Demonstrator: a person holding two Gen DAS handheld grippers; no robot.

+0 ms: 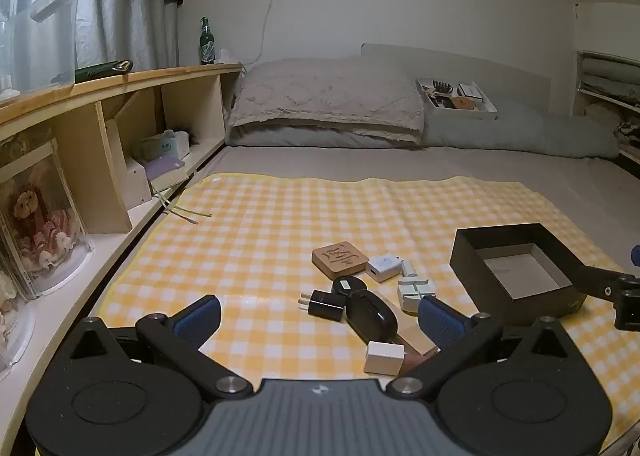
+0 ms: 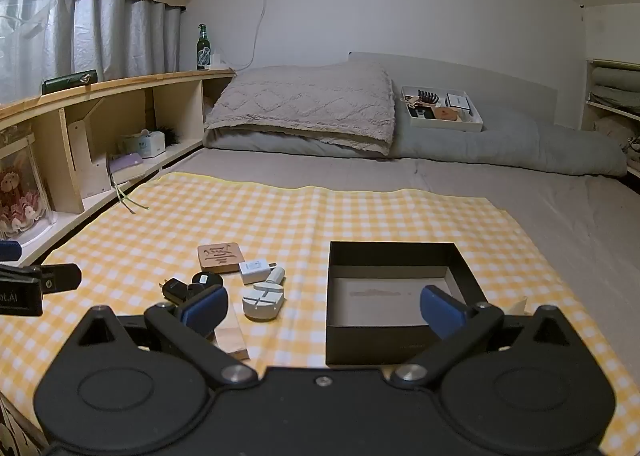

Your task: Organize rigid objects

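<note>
Small hard objects lie clustered mid-cloth on the glossy yellow checked cloth [image 1: 280, 216]: a carved wooden square [image 1: 340, 259], white plug cube [image 1: 384, 267], black plug [image 1: 326, 304], smooth black oval case [image 1: 372, 316]. Beside them, toward the cloth's right edge, stands an open black cardboard box [image 2: 394, 298]. The left gripper [image 1: 320, 316] and right gripper [image 2: 322, 310] hover spread wide, empty.

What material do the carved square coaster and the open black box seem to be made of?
Carved square coaster: probably wood, matte; light brown with a symbol cut into its top. Open black box: likely cardboard, matte black outside; thin straight walls and a pale, paper-like inner floor.
</note>
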